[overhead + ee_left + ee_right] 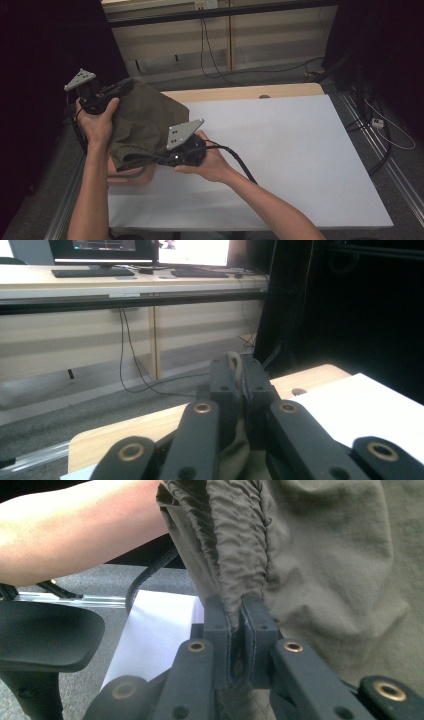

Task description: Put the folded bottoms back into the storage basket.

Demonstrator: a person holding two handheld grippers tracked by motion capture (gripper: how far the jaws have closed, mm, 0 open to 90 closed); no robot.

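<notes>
High view: olive cloth (142, 120) hung between left gripper (116, 90) and right gripper (160, 159), above tabletop (280, 150) left edge.

Left gripper view: clamped on a thin cloth (235, 365) edge; could slip free under a pull.

Right gripper view: pinching gathered hem (235, 580); bunched folds may creep out.

Grey floor (280, 75), wooden desk (75, 285) (monitors on top).
</notes>
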